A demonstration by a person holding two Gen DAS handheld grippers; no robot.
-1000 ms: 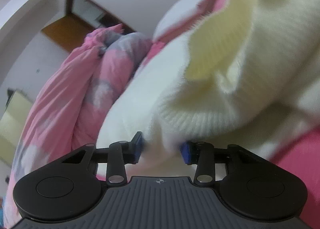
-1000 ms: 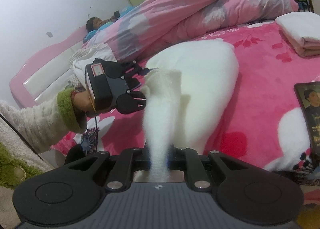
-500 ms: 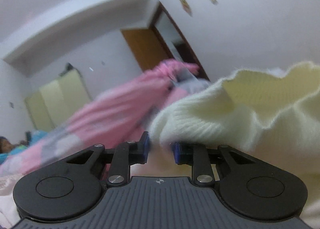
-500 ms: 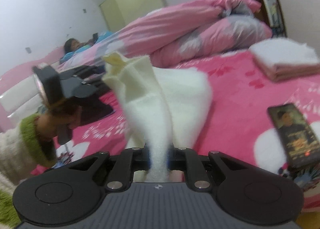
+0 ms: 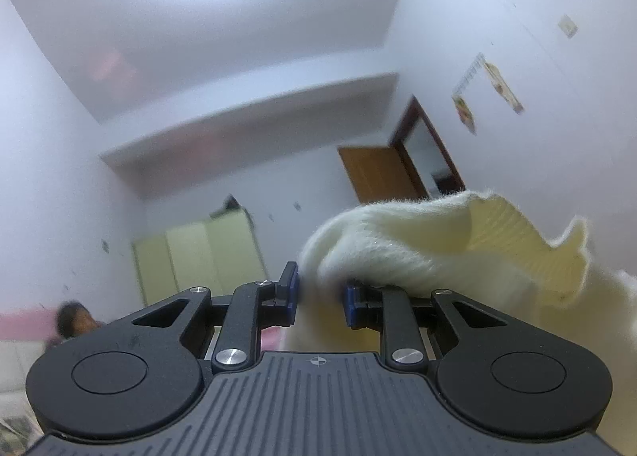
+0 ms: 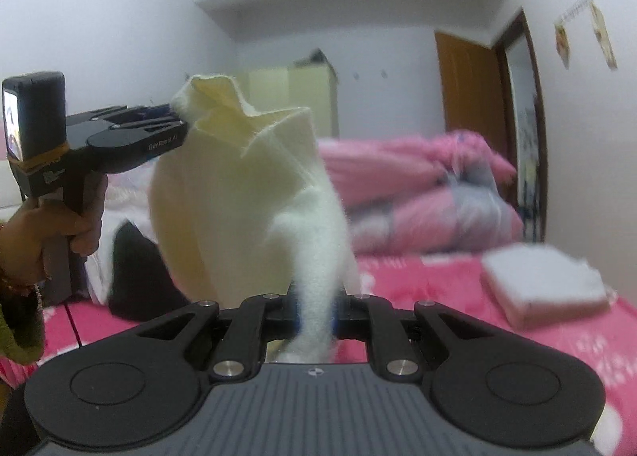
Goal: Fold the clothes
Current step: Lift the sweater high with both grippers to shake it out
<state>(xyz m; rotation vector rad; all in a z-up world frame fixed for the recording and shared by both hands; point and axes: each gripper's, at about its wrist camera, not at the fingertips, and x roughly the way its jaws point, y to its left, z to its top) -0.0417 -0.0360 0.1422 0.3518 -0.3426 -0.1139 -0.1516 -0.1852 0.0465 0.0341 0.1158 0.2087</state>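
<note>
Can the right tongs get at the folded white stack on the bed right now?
Probably not yet: the right tongs are shut on the cream sweater. The path to the folded stack looks clear otherwise.

Pink bed [image 6: 418, 289], heaped pink quilt [image 6: 418, 193], folded white garment [image 6: 545, 281]

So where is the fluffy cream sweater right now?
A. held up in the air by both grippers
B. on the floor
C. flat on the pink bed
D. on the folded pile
A: the cream sweater hangs above the bed, pinched by the left gripper and the right gripper.
</note>
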